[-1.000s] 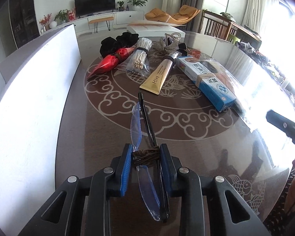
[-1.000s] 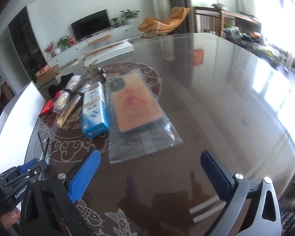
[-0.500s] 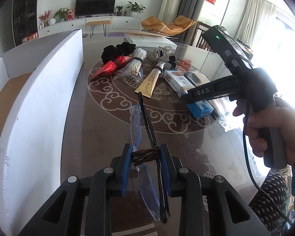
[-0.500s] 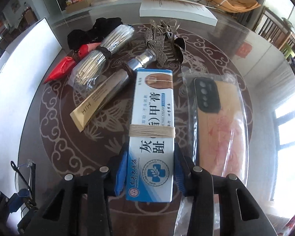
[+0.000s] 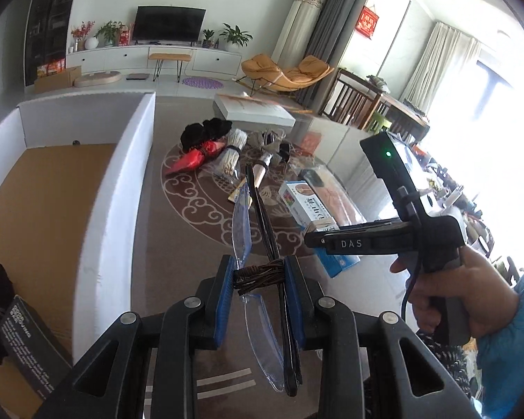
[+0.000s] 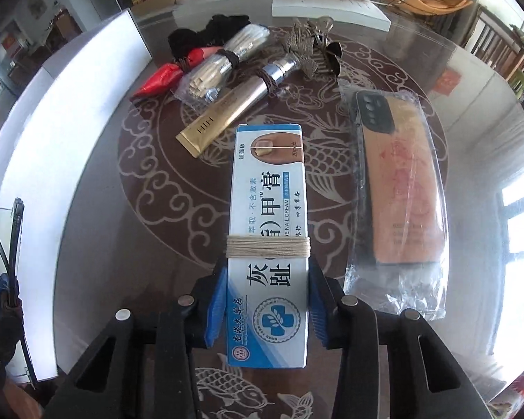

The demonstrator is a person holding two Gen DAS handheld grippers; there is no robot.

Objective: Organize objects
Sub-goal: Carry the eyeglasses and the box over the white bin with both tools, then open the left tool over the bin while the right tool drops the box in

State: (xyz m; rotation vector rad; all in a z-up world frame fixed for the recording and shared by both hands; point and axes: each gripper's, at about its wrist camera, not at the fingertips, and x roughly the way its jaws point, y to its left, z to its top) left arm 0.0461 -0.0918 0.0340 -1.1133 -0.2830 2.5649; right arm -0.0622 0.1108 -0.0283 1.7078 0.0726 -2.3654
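A: Along the table's (image 6: 471,111) left edge: white box (image 5: 115,188), open top.
B: Grippers?
A: Right gripper (image 6: 265,300) clamped on the nail cream carton (image 6: 267,244), mid-table. Left gripper (image 5: 258,279) pinching folded glasses (image 5: 258,244), near that box.

Both wrist views look steeply down from close above the round table (image 6: 122,209), sharing its patterned centre.
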